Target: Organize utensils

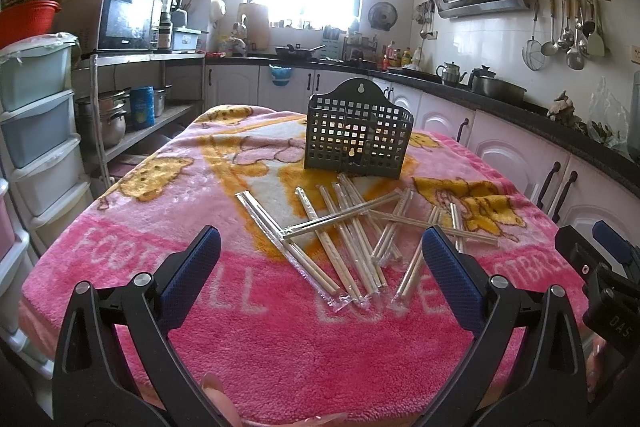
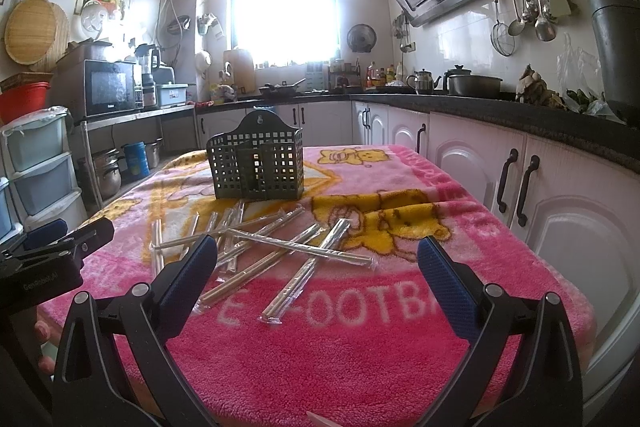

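Pink blanket (image 1: 280,327) covers the table under both tools. Left gripper (image 1: 320,259) hangs with its blue pads (image 1: 200,259) spread wide and nothing between them; the wrapped chopsticks (image 1: 344,227) lie in a crossed heap just ahead of its tips, and the dark holder (image 1: 356,135) stands upright beyond the heap. Right gripper (image 2: 316,263) is likewise wide apart and empty, with the chopsticks (image 2: 280,247) ahead and slightly left, and the holder (image 2: 256,163) behind them.

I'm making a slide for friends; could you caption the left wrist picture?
Open left gripper above wrapped chopsticks scattered on a pink blanket, before a dark utensil holder.
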`<action>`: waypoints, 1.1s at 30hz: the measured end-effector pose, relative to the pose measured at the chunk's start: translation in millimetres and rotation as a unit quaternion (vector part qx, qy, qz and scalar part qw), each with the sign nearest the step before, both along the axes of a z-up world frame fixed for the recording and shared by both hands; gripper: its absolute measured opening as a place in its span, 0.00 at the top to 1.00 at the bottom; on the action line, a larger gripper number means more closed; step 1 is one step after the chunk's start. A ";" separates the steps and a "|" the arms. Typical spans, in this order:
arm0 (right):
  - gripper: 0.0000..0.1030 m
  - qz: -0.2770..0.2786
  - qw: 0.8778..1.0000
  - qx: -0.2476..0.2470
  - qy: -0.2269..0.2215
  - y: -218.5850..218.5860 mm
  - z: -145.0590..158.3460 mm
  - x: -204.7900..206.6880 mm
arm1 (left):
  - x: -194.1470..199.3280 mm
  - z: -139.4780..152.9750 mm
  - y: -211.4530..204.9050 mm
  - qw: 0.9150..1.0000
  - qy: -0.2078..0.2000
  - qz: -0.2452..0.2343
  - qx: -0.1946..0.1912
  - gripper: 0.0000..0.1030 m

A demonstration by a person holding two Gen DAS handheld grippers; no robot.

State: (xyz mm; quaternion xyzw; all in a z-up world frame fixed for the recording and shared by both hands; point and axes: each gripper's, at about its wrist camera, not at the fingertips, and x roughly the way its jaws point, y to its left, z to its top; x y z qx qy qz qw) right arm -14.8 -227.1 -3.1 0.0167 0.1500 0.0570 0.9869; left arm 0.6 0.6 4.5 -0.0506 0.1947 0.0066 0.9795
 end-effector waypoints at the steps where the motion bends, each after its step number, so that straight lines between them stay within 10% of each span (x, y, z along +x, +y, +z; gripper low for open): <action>1: 0.06 0.000 1.000 0.000 0.001 0.2 0.2 -0.1 | -0.2 -0.7 0.0 1.000 0.000 0.000 -0.001 0.10; 33: 0.06 0.019 0.997 -0.010 0.074 17.1 -9.6 48.9 | 37.0 -12.1 11.6 0.997 0.047 -0.054 -0.019 0.10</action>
